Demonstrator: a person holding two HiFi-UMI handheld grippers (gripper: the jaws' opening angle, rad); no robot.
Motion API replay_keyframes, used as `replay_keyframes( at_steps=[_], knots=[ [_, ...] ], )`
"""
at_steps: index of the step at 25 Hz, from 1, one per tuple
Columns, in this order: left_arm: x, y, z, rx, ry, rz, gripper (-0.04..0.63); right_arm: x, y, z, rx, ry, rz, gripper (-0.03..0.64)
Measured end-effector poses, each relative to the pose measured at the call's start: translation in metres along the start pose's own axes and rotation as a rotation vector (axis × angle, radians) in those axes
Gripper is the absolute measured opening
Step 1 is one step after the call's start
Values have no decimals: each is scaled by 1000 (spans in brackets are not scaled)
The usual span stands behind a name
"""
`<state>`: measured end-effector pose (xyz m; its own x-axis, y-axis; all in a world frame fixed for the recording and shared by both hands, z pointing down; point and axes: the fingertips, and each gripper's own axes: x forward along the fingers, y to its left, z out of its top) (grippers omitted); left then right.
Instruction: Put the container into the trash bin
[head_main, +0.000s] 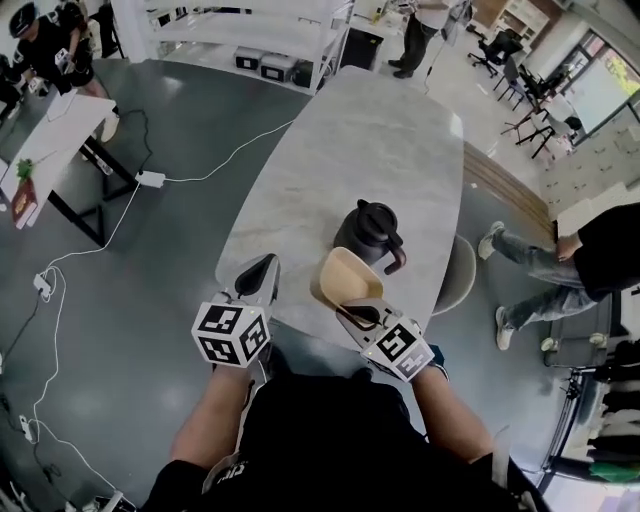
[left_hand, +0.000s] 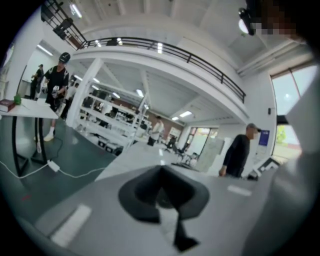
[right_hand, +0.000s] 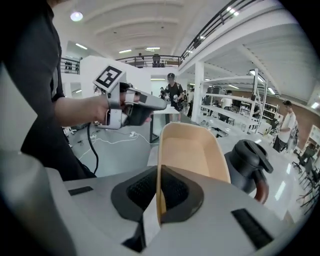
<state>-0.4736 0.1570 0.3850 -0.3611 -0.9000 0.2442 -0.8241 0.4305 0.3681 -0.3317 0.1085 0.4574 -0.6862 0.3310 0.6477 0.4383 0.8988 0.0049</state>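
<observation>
The tan container (right_hand: 192, 150) is clamped by its rim in the right gripper (head_main: 357, 313) (a black jug (head_main: 368, 232) stands beyond). The left gripper (head_main: 260, 270) is held shut, empty.

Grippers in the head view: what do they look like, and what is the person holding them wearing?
Both are light grey with black pads inside the jaws. The left gripper and the right gripper each carry a white cube printed with black square markers. The person wears a black top with short sleeves.
</observation>
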Motion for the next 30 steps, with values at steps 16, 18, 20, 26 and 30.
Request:
replay_keyframes(
  at_steps=[16, 18, 20, 26, 30],
  knots=[
    [101, -242, -55, 114, 83, -142, 5, -218, -54, -142, 50, -91, -165, 3],
    [114, -272, -63, 131, 98, -190, 5, -235, -61, -162, 72, -81, -210, 3],
    [125, -300, -71, 149, 119, -243, 5, -252, -65, -177, 104, -78, -253, 3],
    [150, -365, -96, 213, 206, -389, 5, -296, -79, -226, 249, -94, -416, 3],
    [166, -387, -119, 232, 256, -449, 5, -311, -79, -260, 347, -73, -494, 3]
  ],
)
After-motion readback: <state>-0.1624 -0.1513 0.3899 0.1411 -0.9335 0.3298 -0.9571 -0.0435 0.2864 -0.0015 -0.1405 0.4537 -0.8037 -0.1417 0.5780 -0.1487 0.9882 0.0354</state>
